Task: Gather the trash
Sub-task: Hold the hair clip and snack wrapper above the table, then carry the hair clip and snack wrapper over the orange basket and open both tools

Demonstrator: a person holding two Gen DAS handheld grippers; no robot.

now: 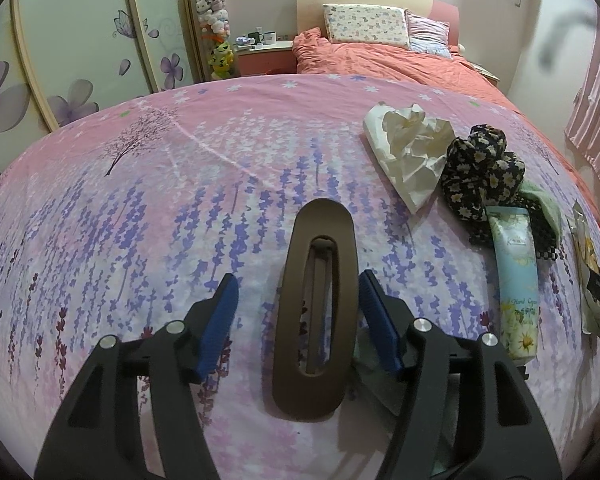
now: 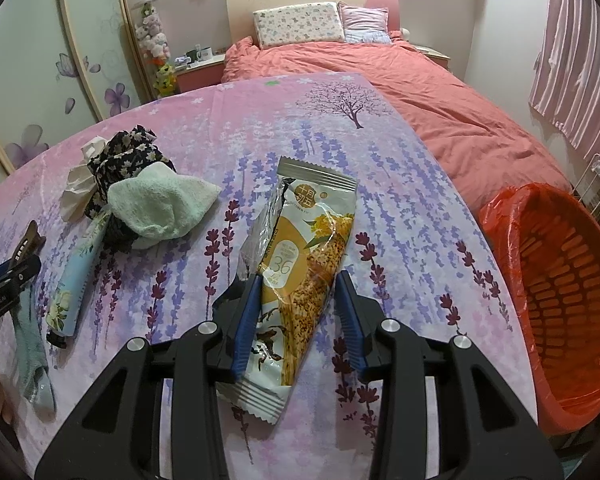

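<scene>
A torn snack wrapper [image 2: 300, 264] lies on the lavender-print cloth between the fingers of my right gripper [image 2: 296, 292], which is open around it; the left finger touches its edge. An orange bin [image 2: 556, 292] lined with a red bag stands at the right of the cloth. My left gripper [image 1: 298, 292] is open around a brown hair clip [image 1: 316, 304] lying flat. A crumpled white tissue [image 1: 408, 152] lies further ahead to the right, also in the right wrist view [image 2: 78, 184].
A black floral cloth [image 1: 480, 168], a hand cream tube [image 1: 518, 280], a pale green towel [image 2: 160, 204] and a grey-green sock [image 2: 32, 344] lie on the cloth. A bed with an orange cover [image 2: 420, 92] lies beyond. A wardrobe [image 1: 80, 40] stands at left.
</scene>
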